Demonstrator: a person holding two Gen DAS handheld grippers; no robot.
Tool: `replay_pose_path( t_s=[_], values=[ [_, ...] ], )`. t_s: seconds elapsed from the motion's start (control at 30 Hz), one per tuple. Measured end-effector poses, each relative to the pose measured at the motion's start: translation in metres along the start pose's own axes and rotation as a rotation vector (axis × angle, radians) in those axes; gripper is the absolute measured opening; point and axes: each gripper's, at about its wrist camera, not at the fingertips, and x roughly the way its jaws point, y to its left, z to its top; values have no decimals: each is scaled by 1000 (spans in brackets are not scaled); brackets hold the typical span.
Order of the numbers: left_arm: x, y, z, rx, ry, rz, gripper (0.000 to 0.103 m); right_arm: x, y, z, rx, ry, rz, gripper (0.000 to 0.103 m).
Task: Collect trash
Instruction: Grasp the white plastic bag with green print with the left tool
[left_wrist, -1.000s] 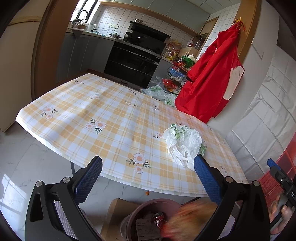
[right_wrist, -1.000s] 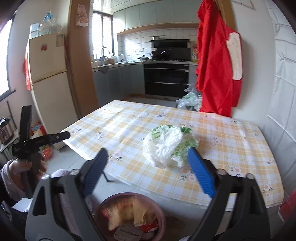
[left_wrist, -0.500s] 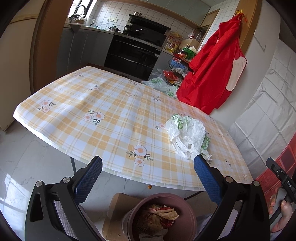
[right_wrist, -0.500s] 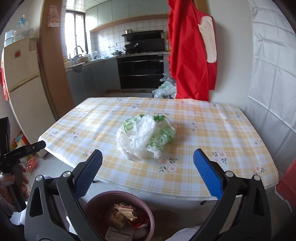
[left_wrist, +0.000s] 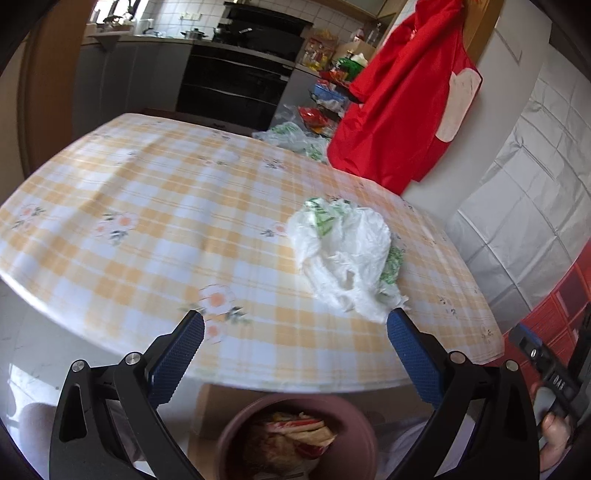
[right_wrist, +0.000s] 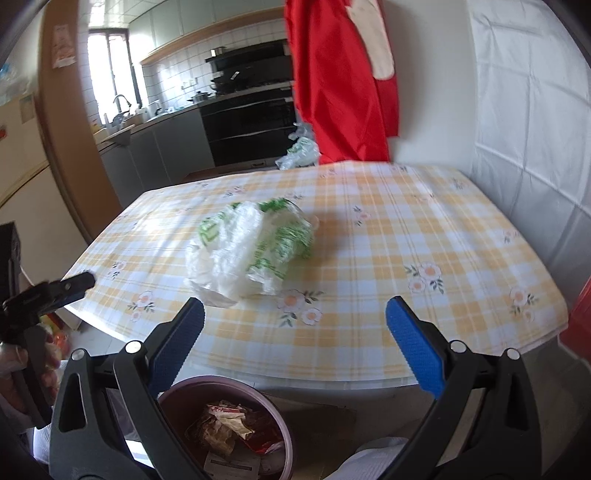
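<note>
red apron (left_wrist: 399, 107) hanging by wall | black oven (right_wrist: 247, 125) behind | checked tablecloth (left_wrist: 155, 221) on table

Both wrist cams sit low at the table's (left_wrist: 110, 206) near edge, facing fwd across it toward the kitchen. Left cam: crumpled bag (left_wrist: 343, 254) just beyond its right jaw. Right cam: bag (right_wrist: 251, 251) beyond its left jaw. Shared: table, bag, bin (right_wrist: 173, 402) below jaws.

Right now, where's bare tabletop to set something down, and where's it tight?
Only the crumpled plastic bag sits on the checked table. Bare patches: the wide stretch between bag and the wall-side edge in the right wrist view, and the cloth between bag and the kitchen-side edge. Tight: the near edge, where the bag lies just ahead of both open grippers, above the bin.
</note>
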Motion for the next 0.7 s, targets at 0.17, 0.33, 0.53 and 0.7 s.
replay_pose_path(
  t_s=[0.17, 0.33, 0.53, 0.7],
  values=[
    [70, -41, 12, 13, 77, -65, 97, 18, -33, -4, 72, 6, -17, 97],
    [142, -68, 27, 25, 112, -42, 97, 30, -61, -8, 119, 4, -79, 97],
    [199, -81, 40, 60, 153, 40, 97, 44, -89, -11, 145, 18, -108, 97],
    [228, -78, 36, 64, 231, 81, 97, 53, -94, -16, 120, 28, -116, 97]
  ],
)
